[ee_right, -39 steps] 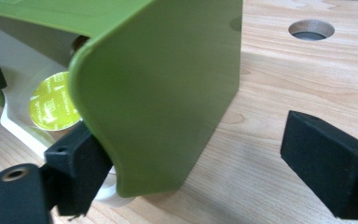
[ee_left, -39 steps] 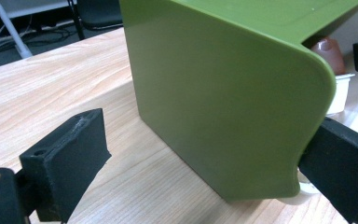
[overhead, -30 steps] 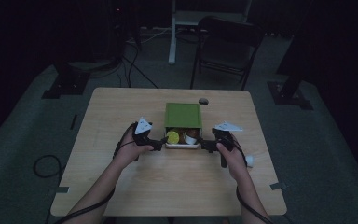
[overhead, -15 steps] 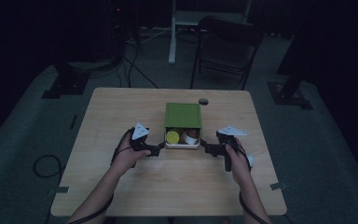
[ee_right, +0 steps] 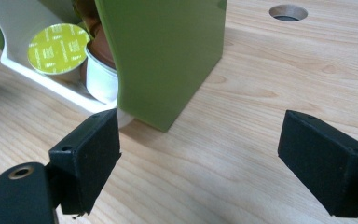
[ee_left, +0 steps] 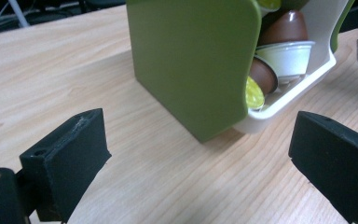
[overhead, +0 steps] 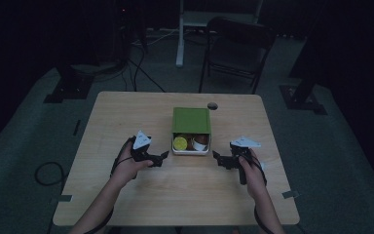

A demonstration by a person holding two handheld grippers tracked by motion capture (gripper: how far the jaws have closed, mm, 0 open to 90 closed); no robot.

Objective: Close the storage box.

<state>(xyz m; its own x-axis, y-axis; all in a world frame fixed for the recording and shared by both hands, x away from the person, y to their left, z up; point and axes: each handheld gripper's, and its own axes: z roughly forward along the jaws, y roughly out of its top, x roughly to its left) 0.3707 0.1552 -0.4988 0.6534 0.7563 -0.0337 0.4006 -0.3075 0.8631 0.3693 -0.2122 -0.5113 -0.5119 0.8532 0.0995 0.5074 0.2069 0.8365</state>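
From the high view, a green box with a white tray base stands near the middle of the wooden bench, a little toward the far edge, its open front facing the person and showing capsules inside. The left tool sits just off the box's near left corner and the right tool just off its near right corner, each held in a hand and neither touching the box. A round hole lies in the bench by the box's far right corner, and a folding chair stands on the floor beyond the far edge. The left gripper view adds the detail that the high one blurs: the left tool has its jaws spread wide with bare wood between them, gripping nothing, and the box rises beyond, with brown and white capsules stacked in its tray. The right gripper view shows the right tool likewise wide open and empty, the box ahead of its left jaw, a capsule with a yellow-green lid in the tray, and the hole farther off.
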